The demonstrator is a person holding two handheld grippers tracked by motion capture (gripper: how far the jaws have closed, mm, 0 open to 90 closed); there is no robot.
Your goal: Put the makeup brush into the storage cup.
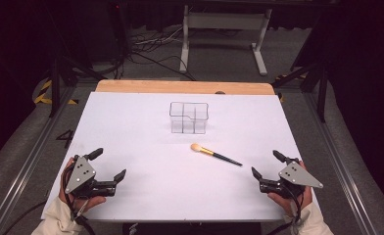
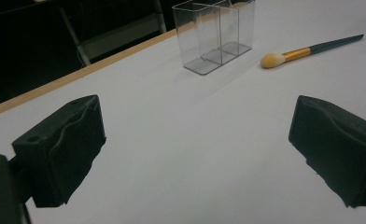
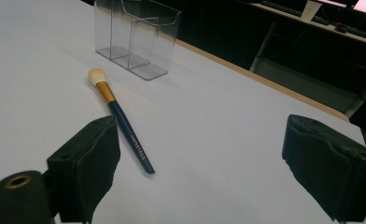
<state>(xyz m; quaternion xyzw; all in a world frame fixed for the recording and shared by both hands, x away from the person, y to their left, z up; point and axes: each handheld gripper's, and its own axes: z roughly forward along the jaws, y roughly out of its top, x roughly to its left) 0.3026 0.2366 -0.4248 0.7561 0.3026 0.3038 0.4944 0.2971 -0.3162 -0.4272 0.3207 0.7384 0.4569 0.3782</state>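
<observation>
The dark-handled makeup brush with gold ferrule and pale bristles lies just before the clear plastic divided organiser on the white tabletop. Left tool and right tool gape wide, empty.

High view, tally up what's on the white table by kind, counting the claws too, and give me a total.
Makeup brush: 1
Clear plastic organizer: 1
Claws, left claw and right claw, both open and holding nothing: 2
Total: 4

Brush on table, just in front of organiser, slightly right.
</observation>
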